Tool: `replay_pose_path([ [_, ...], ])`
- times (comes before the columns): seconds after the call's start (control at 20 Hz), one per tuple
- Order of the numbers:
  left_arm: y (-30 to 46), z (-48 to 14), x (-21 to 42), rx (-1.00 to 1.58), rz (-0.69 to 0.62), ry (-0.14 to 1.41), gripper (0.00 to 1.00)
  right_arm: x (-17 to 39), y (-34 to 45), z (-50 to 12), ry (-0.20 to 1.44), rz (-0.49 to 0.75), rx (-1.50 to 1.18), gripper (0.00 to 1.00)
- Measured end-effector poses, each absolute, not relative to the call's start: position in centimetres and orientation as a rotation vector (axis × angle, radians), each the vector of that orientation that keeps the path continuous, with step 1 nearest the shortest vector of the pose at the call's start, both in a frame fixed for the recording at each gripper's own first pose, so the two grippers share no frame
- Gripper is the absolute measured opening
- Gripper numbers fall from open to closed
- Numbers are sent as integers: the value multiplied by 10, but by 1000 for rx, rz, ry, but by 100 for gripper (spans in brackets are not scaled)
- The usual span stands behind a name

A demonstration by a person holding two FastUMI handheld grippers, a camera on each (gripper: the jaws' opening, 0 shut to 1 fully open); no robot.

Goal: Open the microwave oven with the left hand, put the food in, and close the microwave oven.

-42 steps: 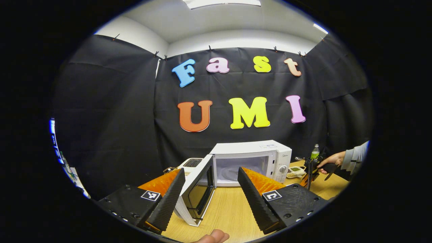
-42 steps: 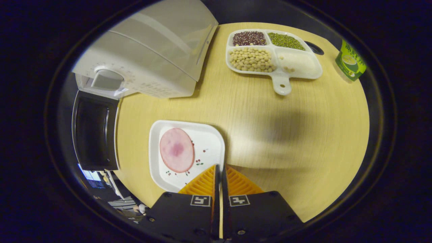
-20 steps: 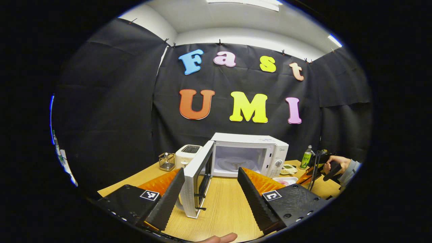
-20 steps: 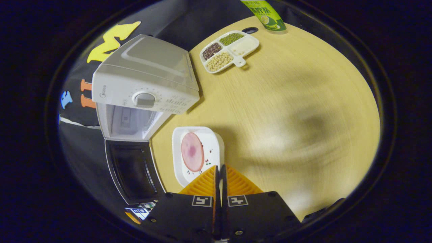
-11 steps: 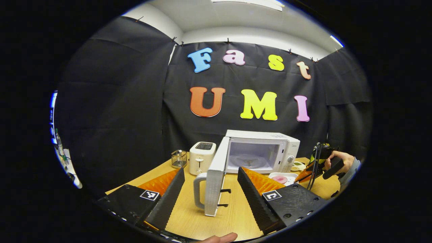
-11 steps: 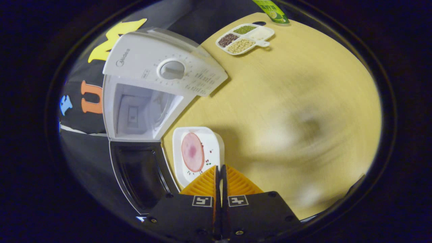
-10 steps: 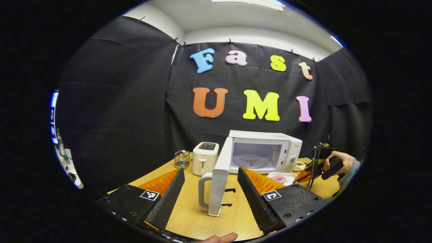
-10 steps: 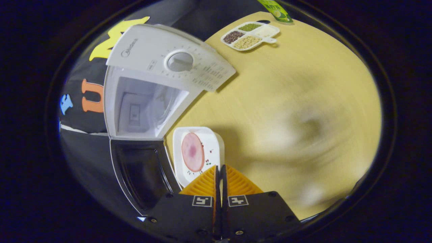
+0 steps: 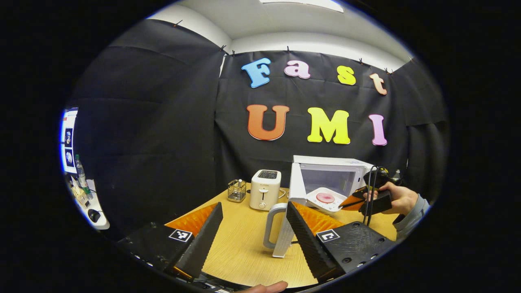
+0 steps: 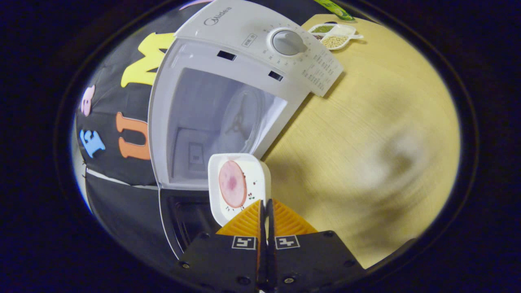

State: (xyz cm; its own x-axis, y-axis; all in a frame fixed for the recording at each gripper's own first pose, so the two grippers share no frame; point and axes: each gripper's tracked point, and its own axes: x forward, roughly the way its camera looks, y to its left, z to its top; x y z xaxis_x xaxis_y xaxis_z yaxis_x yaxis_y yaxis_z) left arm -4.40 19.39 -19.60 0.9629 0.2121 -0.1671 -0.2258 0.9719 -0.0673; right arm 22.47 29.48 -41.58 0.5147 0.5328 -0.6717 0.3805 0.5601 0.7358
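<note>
Your right gripper [image 10: 265, 203] was pinched shut on the near rim of the white plate [image 10: 254, 171], its two fingers closed almost together on that edge, so the plate stuck out ahead of it with the round slice of pink meat [image 10: 232, 183] lying flat on top. You held it by the edge, I judge, so the plate could lead into the cavity while the gripper stayed outside. The plate hung in the air just in front of the open microwave oven [image 10: 244, 28], not yet inside; the glass turntable [image 10: 240, 118] was bare. The door [image 10: 183, 219] stood swung wide below and to the side, out of the plate's path.

Your left gripper [image 9: 254, 228] was spread wide and held nothing; it hung back from the door handle [image 9: 270, 226], which showed between its fingers without touching them, probably waiting to push the door closed. From there your other hand [image 9: 401, 199] showed carrying the plate toward the opening.

Farther off sat a toaster [image 9: 264, 189], a wire holder [image 9: 237, 190] and a divided tray of beans [image 10: 333, 34] on the wooden table [image 10: 366, 122]
</note>
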Motion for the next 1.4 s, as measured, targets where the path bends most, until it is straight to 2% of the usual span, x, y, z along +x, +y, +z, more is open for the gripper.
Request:
replay_pose_path([
  [0.15,186,-195,-47,-89,191,157,94,243,306,-430,1047,57,1013,5],
  [0.4,190,-201,-43,-21,197,155,95,287,326,-438,965,-78,1174,7],
  [0.65,183,-199,-37,-46,159,149,95,318,333,-450,912,-178,1227,7],
  [0.85,192,-198,-34,-60,169,128,95,346,322,-454,791,-256,1266,7],
  [0.9,196,-198,-35,-66,182,132,95,351,321,-454,770,-258,1275,8],
  [0.95,199,-199,-35,-72,190,131,95,356,321,-454,753,-261,1284,1],
  [1.0,199,-198,-37,-75,192,125,94,360,320,-453,737,-260,1276,10],
  [1.25,197,-210,-32,-75,176,143,94,382,318,-454,639,-214,1244,12],
  [1.35,190,-208,-32,-90,154,141,94,386,321,-449,618,-166,1217,20],
  [1.4,188,-207,-30,-89,146,135,94,388,322,-447,603,-144,1193,19],
])
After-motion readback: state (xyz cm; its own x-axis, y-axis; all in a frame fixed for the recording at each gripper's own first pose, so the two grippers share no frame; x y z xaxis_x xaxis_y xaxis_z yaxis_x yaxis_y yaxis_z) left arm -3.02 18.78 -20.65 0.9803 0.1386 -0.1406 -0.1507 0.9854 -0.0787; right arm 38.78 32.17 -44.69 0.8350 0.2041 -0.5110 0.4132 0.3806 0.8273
